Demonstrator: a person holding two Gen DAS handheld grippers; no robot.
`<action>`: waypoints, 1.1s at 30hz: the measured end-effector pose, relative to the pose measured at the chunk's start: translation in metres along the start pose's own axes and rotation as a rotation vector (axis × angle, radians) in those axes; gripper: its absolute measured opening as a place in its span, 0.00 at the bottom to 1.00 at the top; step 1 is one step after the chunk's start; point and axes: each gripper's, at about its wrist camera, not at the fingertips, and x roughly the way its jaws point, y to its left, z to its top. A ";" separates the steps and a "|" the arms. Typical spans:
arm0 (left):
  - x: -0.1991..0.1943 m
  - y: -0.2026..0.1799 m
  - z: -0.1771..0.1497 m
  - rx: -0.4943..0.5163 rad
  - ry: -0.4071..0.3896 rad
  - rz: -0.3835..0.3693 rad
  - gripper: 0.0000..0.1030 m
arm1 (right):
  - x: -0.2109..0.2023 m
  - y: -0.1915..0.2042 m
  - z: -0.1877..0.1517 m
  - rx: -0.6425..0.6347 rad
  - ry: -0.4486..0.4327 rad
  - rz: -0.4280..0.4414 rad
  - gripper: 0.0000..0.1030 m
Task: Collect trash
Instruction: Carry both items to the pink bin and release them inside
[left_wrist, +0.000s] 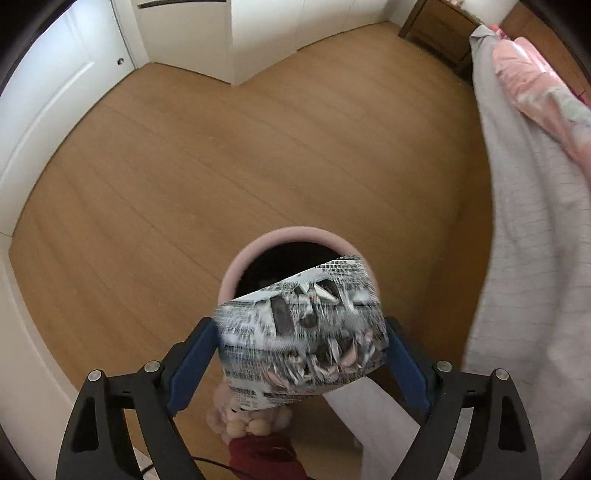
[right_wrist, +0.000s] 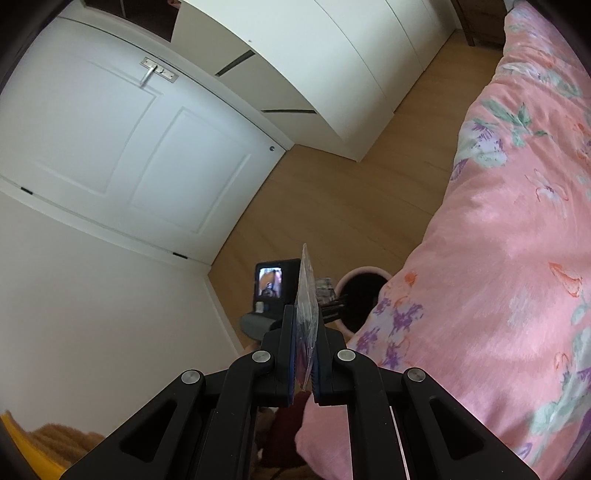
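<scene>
A pink round bin (left_wrist: 295, 236) with a dark inside stands on the wooden floor beside the bed. My left gripper (left_wrist: 301, 323) hangs right above its mouth, pointing down, jaws wide. A crumpled newspaper piece (left_wrist: 303, 343) sits blurred between the blue fingers (left_wrist: 192, 362), loose rather than pinched. In the right wrist view my right gripper (right_wrist: 304, 314) is shut on a thin clear plastic wrapper (right_wrist: 306, 280), seen edge-on, held left of the bin (right_wrist: 364, 271). The left gripper's camera body (right_wrist: 273, 284) and the newspaper (right_wrist: 325, 290) show just beyond it.
A bed with a pink floral duvet (right_wrist: 498, 240) and a hanging grey sheet (left_wrist: 524, 258) fills the right side. A white door (right_wrist: 110, 147) and white wardrobe (right_wrist: 332, 74) stand beyond the floor. A person's fuzzy slipper (left_wrist: 240, 417) is by the bin.
</scene>
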 end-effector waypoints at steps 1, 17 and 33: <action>0.001 0.000 0.001 0.002 -0.003 0.011 0.86 | 0.002 -0.001 0.001 0.001 0.003 -0.002 0.07; -0.035 0.020 -0.021 0.033 -0.090 0.089 0.89 | 0.082 0.020 0.012 -0.045 0.190 0.030 0.07; -0.087 0.074 -0.041 -0.108 -0.185 0.152 0.90 | 0.225 0.032 0.029 -0.140 0.416 -0.231 0.40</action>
